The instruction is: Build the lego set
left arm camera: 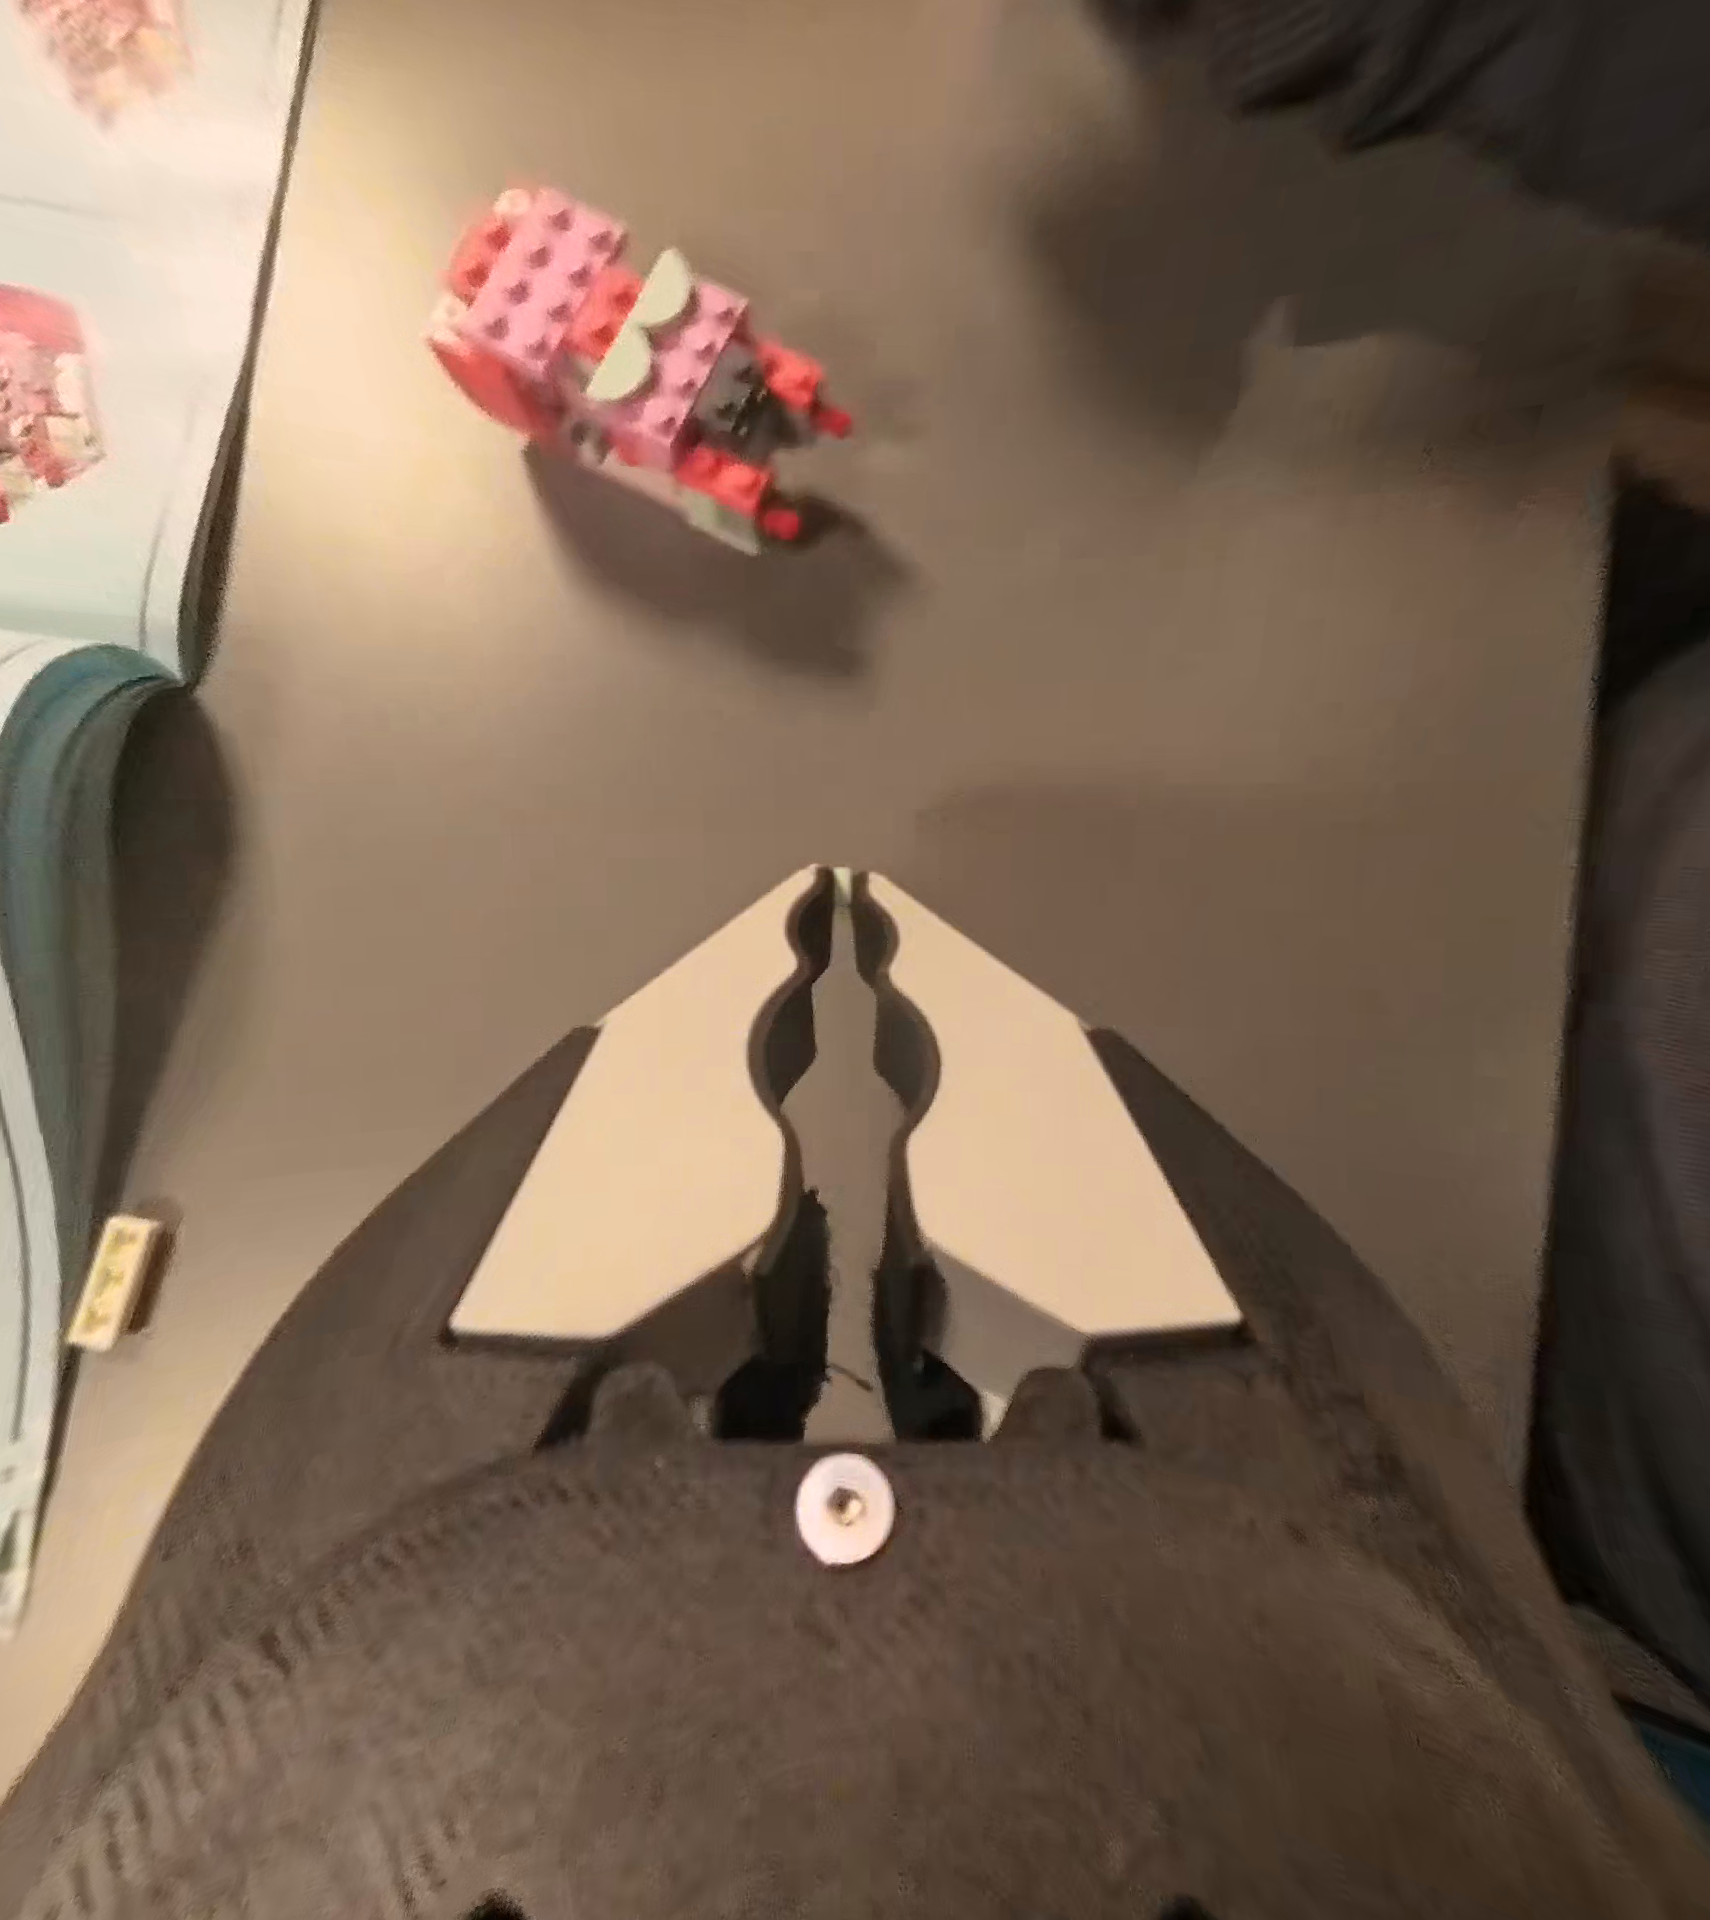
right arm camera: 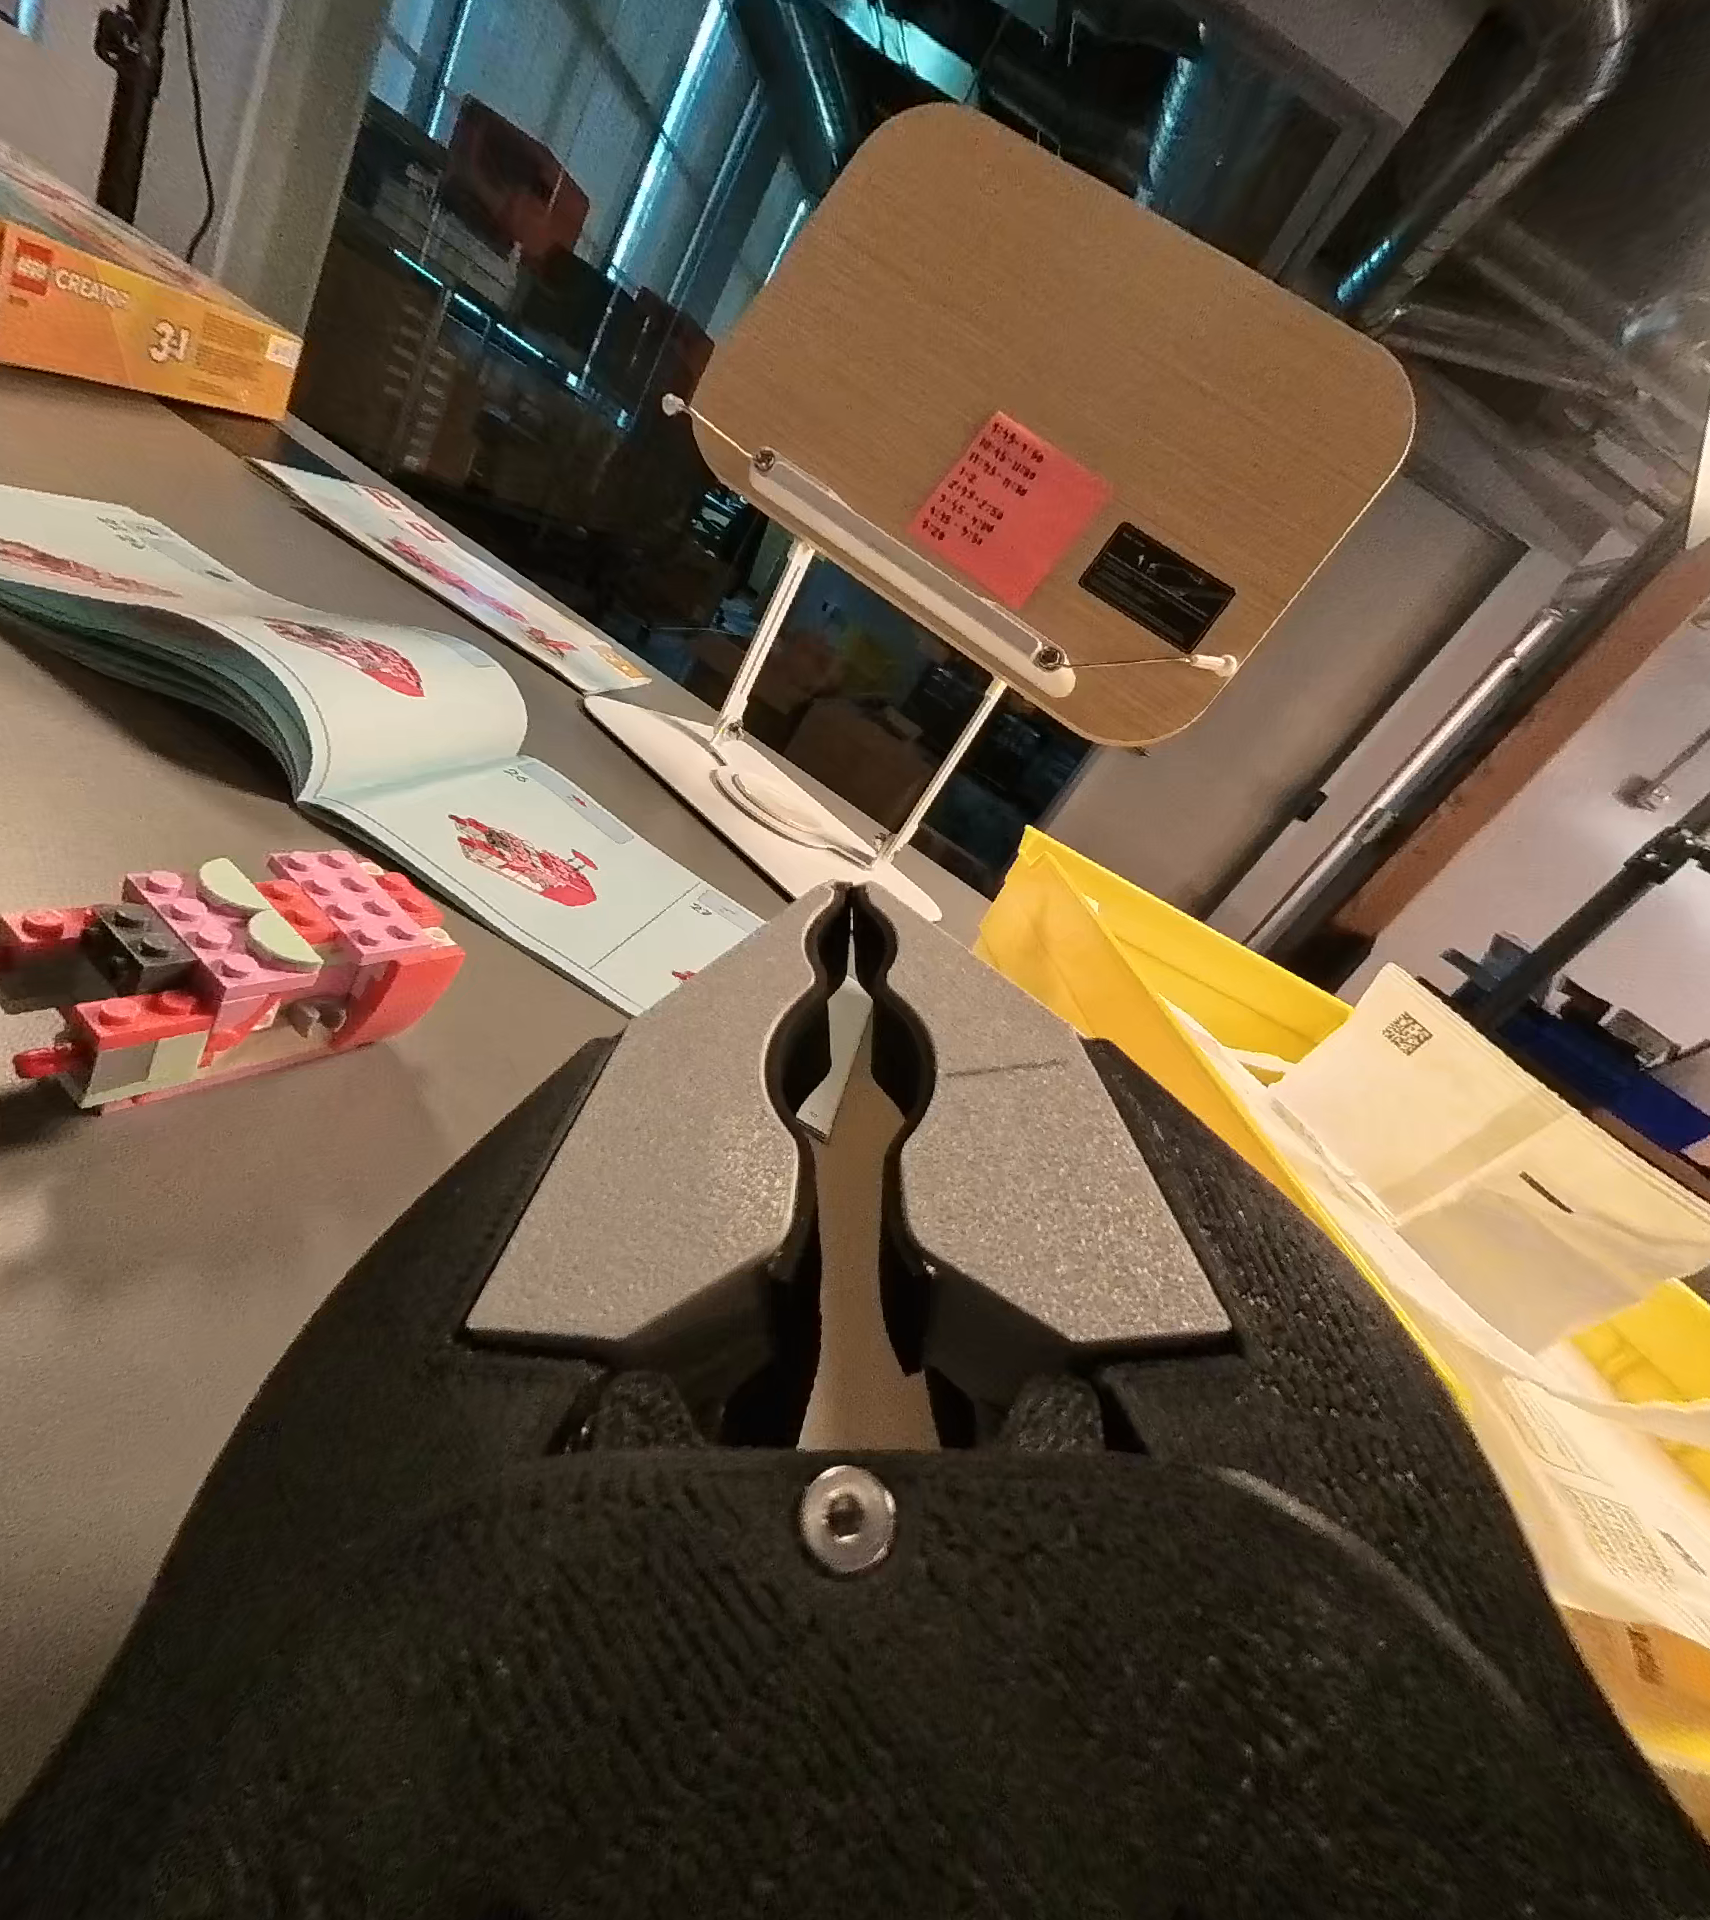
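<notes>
Up close, the left gripper has its jaws nearly together, with a thin pale green sliver pinched at the very tips; what sort of piece it is cannot be told, as only its edge shows. It hangs above the dark surface, looking straight down. Ahead of the tips, well apart from them, lies a brick model in red and pink with two pale green half-round plates on top and a black block at one end. To the left an open instruction booklet rests on the surface, and a small cream brick sits against its edge.

The right gripper has its jaws fully together at the tips, with nothing between them. It sits low over the same surface. The brick model lies to its left, near but not touching. Beyond that is the open booklet, a second booklet farther back, and an orange box at the far edge. Straight ahead stands a wooden-backed book stand on a white base, with a pink note stuck on it. A yellow bin with paper bags lies to the right.
</notes>
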Action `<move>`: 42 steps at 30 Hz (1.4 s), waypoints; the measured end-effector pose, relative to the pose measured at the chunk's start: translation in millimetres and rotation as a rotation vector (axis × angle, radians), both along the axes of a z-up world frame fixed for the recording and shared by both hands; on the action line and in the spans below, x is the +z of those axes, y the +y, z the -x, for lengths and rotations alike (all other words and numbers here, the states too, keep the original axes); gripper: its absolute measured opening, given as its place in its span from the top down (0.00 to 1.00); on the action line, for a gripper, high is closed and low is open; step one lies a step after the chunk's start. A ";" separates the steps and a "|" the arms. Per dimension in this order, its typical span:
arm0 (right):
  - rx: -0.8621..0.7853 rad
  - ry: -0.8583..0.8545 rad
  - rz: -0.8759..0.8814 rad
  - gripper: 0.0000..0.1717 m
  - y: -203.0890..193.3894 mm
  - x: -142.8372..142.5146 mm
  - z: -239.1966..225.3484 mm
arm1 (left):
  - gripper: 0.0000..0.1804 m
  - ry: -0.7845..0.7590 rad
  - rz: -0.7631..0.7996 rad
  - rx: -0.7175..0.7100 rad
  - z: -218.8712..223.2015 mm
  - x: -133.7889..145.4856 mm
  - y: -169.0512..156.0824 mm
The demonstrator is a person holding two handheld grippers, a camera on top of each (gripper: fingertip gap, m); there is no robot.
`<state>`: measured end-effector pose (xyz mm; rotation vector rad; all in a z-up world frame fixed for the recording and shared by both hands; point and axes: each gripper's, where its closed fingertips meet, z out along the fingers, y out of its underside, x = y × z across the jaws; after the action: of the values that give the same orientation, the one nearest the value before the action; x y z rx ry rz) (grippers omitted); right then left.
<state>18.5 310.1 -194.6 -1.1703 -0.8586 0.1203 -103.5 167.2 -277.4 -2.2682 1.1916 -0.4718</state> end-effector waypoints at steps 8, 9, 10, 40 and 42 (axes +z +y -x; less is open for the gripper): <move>0.026 0.016 0.011 1.00 -2.2 1.0 0.7 | 0.87 0.069 0.077 0.011 8.4 -21.5 0.3; 0.028 0.018 0.010 1.00 -2.4 1.4 0.6 | 0.83 0.057 0.098 -0.005 7.3 -20.9 -3.3; 0.029 0.019 0.008 1.00 -2.9 1.9 0.6 | 0.79 0.053 0.115 -0.015 7.6 -20.3 -6.3; -0.201 -0.161 -0.033 1.00 21.3 -12.8 -11.7 | 0.77 0.404 0.554 0.964 382.8 36.5 -111.1; -0.229 -0.187 -0.050 1.00 22.8 -13.1 -12.8 | 0.77 0.419 0.633 0.939 381.1 20.8 -117.2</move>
<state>31.3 332.9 -207.6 -1.2374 -0.8787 -0.2000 -484.6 50.0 -256.6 -3.2246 -0.0237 0.0236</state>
